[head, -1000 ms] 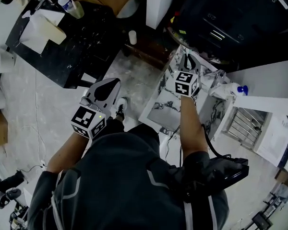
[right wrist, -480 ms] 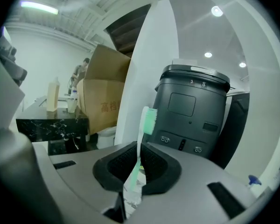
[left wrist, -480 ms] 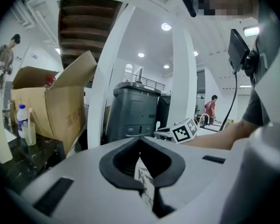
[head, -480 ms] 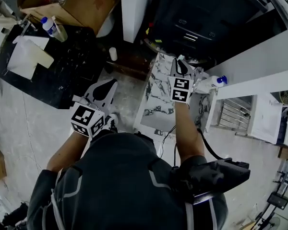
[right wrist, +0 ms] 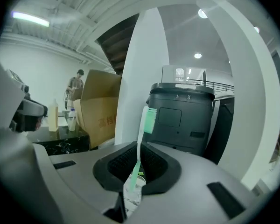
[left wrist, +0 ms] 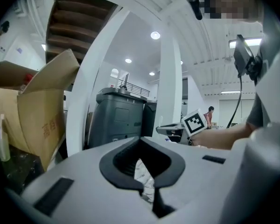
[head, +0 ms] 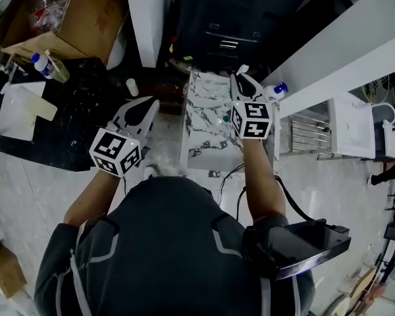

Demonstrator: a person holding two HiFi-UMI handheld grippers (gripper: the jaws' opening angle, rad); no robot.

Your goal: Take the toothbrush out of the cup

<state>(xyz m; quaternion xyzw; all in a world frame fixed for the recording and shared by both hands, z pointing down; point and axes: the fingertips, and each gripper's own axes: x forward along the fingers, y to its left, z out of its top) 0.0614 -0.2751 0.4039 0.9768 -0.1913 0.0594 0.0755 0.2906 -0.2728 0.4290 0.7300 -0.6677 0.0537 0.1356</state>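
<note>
A green and white toothbrush [right wrist: 141,139] stands upright between the jaws of my right gripper [right wrist: 136,162], bristle head up, and the gripper is shut on its handle. Low down between those jaws shows a clear cup [right wrist: 132,194]; the brush's lower end lies over it and I cannot tell whether they touch. In the head view my right gripper [head: 241,79] hovers over a small marble-topped table [head: 207,101]. My left gripper [head: 147,105] hangs to the left of that table, off its edge. Its jaws [left wrist: 142,164] look closed, with nothing between them.
A dark grey machine [head: 227,18] stands behind the marble table, with a white pillar [head: 148,12] to its left. A cardboard box [head: 72,18] and a black counter [head: 59,117] carrying a bottle [head: 43,64] lie at left. A blue-capped white bottle [head: 276,89] sits by my right gripper.
Both grippers have risen. My right gripper lifted with the toothbrush above the marble table; my left came up and forward beside it. The head view swung toward the box and machine.
</note>
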